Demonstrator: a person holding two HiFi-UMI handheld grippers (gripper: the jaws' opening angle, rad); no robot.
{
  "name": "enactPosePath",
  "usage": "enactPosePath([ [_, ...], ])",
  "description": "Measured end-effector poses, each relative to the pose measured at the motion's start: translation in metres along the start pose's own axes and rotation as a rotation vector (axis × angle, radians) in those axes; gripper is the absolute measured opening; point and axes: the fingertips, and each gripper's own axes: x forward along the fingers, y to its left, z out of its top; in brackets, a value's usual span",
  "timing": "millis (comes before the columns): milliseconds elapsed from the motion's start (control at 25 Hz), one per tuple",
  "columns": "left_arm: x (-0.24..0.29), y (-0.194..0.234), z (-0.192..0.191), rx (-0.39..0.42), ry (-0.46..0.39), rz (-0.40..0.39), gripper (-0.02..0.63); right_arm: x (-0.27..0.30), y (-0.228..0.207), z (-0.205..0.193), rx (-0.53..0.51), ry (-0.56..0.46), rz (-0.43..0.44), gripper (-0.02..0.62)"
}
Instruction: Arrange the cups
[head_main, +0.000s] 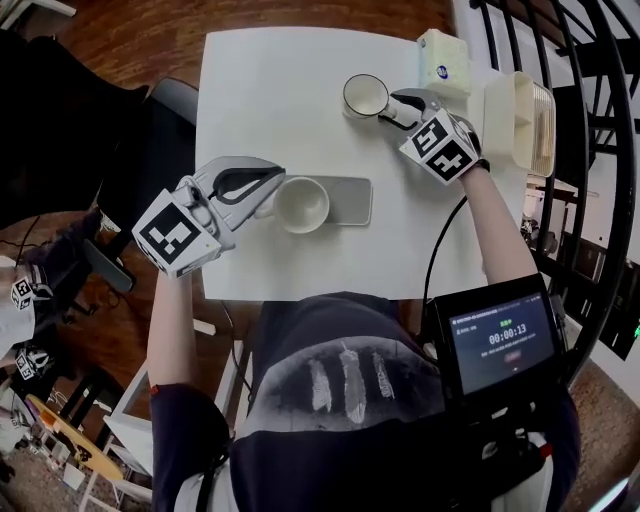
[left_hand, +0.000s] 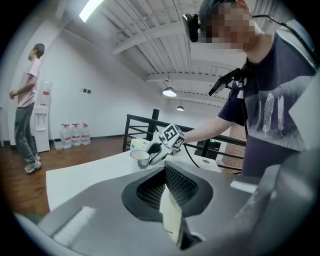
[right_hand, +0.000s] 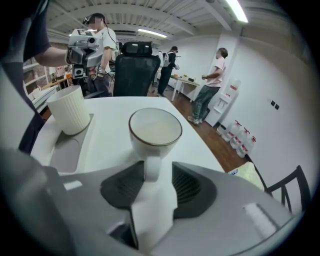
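Note:
A white ribbed cup (head_main: 300, 203) (right_hand: 70, 115) stands on a grey tray (head_main: 350, 200) (right_hand: 65, 152) near the table's front edge. My left gripper (head_main: 268, 205) (left_hand: 172, 220) is at the cup's left side, shut on a thin cream edge that looks like the cup's wall. A white mug with a dark rim (head_main: 365, 95) (right_hand: 155, 127) (left_hand: 140, 157) stands upright at the back of the white table (head_main: 260, 100). My right gripper (head_main: 398, 108) (right_hand: 159, 175) points down at it, with the mug's handle between the jaws. A gap shows beside the handle on the right.
A tissue pack (head_main: 443, 60) and a white basket (head_main: 520, 120) sit at the table's back right. A black chair (head_main: 150, 150) stands off the left side, and a black railing (head_main: 590, 60) runs on the right. Several people stand farther off in the room.

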Motion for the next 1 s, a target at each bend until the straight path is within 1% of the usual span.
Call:
enactPosePath([
  [80, 0.002, -0.001, -0.003, -0.008, -0.001, 0.001, 0.015, 0.000, 0.003, 0.001, -0.017, -0.008, 0.005, 0.146],
  [160, 0.003, -0.001, -0.007, -0.016, 0.005, 0.003, 0.015, 0.000, 0.006, 0.002, -0.022, -0.015, 0.011, 0.084],
  [320, 0.004, 0.000, -0.010, -0.005, 0.016, 0.007, 0.015, -0.001, 0.005, 0.004, -0.009, -0.037, 0.023, 0.075],
  [520, -0.002, 0.001, -0.004, 0.002, 0.011, 0.017, 0.015, -0.009, 0.007, 0.009, 0.014, -0.072, 0.048, 0.069],
  [640, -0.003, 0.003, -0.004, 0.001, 0.008, 0.021, 0.015, -0.015, 0.005, 0.015, 0.004, -0.101, 0.033, 0.067],
  [800, -0.004, 0.008, -0.006, 0.003, 0.003, 0.027, 0.015, -0.020, 0.007, 0.019, -0.037, -0.102, 0.023, 0.066],
  [880, -0.004, 0.008, -0.006, 0.002, 0.001, 0.028, 0.015, -0.022, 0.009, 0.016, -0.028, -0.108, 0.020, 0.066],
  [1000, -0.004, 0.009, -0.005, 0.002, 0.001, 0.028, 0.015, -0.030, 0.006, 0.015, 0.013, -0.137, 0.005, 0.066],
])
